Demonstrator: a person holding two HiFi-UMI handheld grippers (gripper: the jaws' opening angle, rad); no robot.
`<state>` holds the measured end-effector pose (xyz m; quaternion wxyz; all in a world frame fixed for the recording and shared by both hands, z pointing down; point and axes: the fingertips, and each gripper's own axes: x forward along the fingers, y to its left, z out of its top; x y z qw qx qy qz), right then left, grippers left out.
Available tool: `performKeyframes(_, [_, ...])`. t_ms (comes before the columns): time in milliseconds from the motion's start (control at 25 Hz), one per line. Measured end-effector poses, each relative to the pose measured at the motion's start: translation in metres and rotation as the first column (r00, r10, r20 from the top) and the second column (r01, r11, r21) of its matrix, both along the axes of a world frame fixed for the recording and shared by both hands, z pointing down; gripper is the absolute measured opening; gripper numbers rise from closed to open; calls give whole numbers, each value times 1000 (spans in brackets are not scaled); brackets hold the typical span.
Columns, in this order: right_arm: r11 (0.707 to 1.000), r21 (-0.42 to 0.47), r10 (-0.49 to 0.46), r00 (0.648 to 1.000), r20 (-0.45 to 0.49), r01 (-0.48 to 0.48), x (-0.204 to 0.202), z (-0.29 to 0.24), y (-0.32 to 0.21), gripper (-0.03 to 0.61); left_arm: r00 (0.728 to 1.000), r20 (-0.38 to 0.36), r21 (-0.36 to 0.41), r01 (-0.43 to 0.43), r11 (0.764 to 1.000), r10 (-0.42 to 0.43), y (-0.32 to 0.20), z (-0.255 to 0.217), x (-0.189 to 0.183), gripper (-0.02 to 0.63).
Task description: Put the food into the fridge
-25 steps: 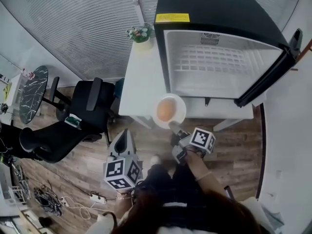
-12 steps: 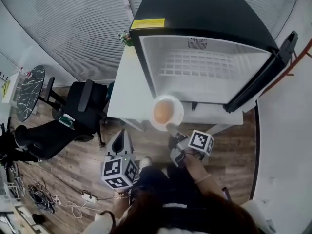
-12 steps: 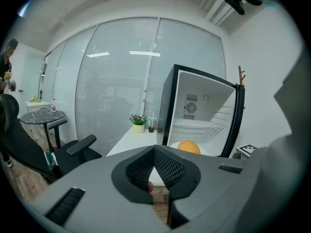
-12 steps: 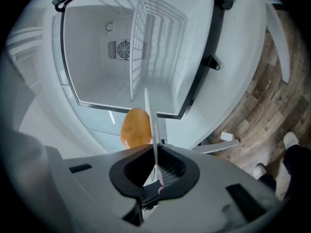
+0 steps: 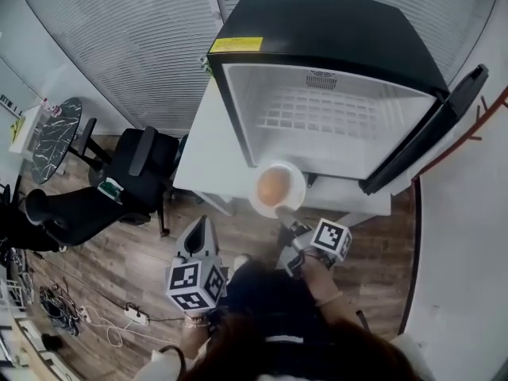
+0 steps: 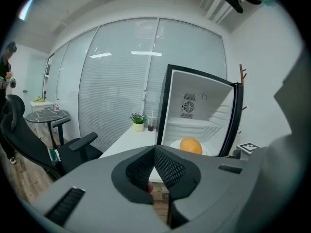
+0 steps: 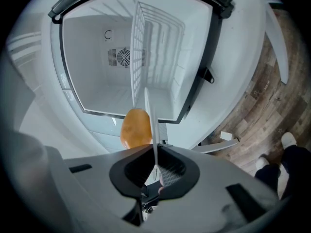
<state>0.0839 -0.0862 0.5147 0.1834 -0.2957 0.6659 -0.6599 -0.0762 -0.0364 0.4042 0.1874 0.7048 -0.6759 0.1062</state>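
The right hand-held gripper (image 5: 281, 212) is clamping the rim of a round white plate (image 5: 298, 183). The plate is carrying a round orange fruit (image 5: 273, 187) over the front edge of the white bench (image 5: 208, 157), just before the open black fridge (image 5: 333, 30). The left hand-held gripper (image 5: 200, 225) is hanging beside it with jaws together and nothing between them.

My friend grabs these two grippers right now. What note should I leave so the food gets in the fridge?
Right gripper: shut on the rim of the white plate, which carries the orange food.
Left gripper: shut, empty.
Fridge: on the white table, door open, nothing on its shelf.
Done: plate held up just before the opening.
Left: slide plate onto the shelf, let go, probably shut the door.
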Motion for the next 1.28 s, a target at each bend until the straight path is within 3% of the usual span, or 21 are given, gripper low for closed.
performKeyframes(360, [998,-19,52,999,-10,-52,28,-8,-10,10,999,12,-5,-40,999,40,-20,-3,12,-1])
performKeyframes(800, [991,13,136,990,28,-136,58,-35,-39,10,991,25,21,-132,991,131,-71,-15,36,-2])
performKeyframes(1280, [981,62,182,983,35,-183,77,-64,-59,9,985,-5,24,-175,984,175,-104,-11,51,-2])
